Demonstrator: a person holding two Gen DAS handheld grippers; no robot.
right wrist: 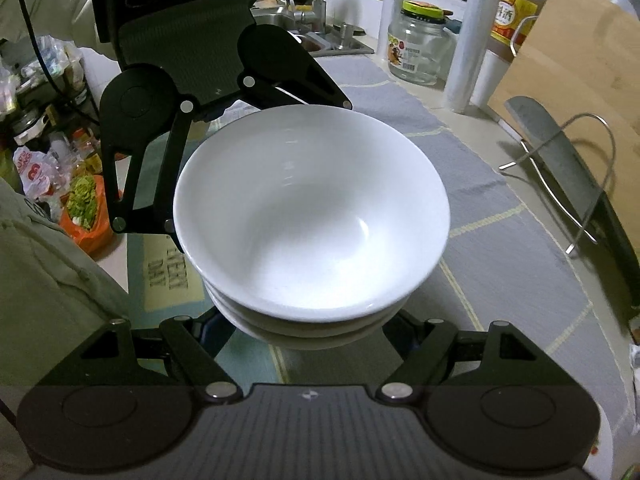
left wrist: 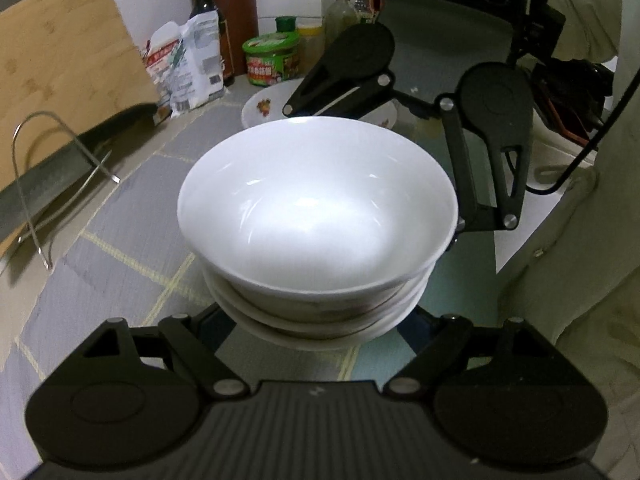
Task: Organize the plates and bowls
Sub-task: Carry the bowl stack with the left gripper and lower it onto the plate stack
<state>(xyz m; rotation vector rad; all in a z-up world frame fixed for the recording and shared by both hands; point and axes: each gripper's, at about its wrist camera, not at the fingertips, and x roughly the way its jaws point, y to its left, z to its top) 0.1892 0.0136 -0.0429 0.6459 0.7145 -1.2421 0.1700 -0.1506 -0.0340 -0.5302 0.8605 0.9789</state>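
A stack of white bowls [left wrist: 316,208] fills the middle of both wrist views, the top bowl empty and upright [right wrist: 312,216]. My left gripper [left wrist: 316,334] reaches in from the near side, its fingers closed against the stack's base, fingertips hidden beneath it. My right gripper [right wrist: 312,338] clamps the same stack from the opposite side. Each view shows the other gripper's fingers [left wrist: 468,184] [right wrist: 132,184] across the bowls. The stack hangs a little above the grey cloth [left wrist: 120,216]. A flowered white plate [left wrist: 260,108] lies on the counter behind the bowls.
A wire rack [left wrist: 44,184] [right wrist: 576,184], a cleaver [right wrist: 560,152] and a leaning wooden cutting board [left wrist: 60,68] stand at the counter's edge. Sauce bottles [left wrist: 204,12], a green tub [left wrist: 272,60], a glass jar [right wrist: 420,48] and a sink tap [right wrist: 316,0] line the back. A person's sleeve [left wrist: 580,240] is close.
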